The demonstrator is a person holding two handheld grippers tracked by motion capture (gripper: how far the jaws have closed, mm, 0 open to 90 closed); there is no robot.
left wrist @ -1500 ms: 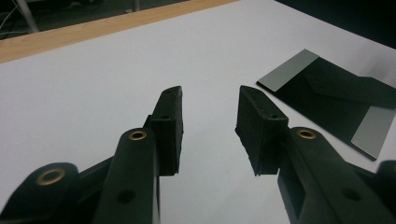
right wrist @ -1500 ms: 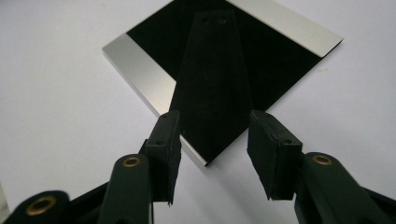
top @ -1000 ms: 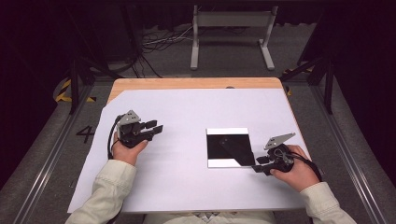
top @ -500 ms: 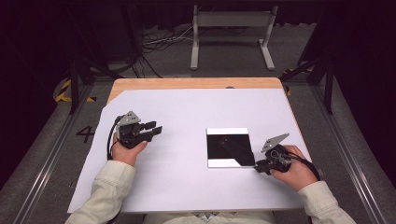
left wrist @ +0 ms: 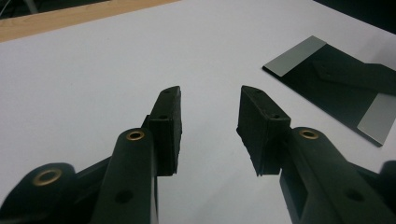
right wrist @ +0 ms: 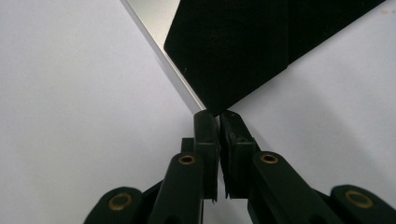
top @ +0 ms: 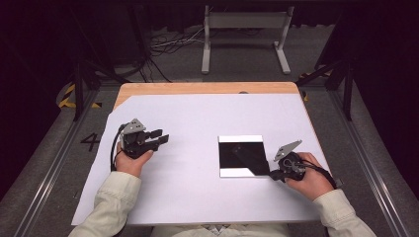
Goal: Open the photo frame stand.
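Sheet: a black square sheet (top: 242, 155) with silvery strips at two edges lies flat on the white table cover (top: 197, 118), right of centre
Right gripper (top: 274, 174): jaws have just been closing; now pinched on the sheet's near right corner
Left gripper (top: 162, 139): jaws spread, nothing between them; well apart from the sheet
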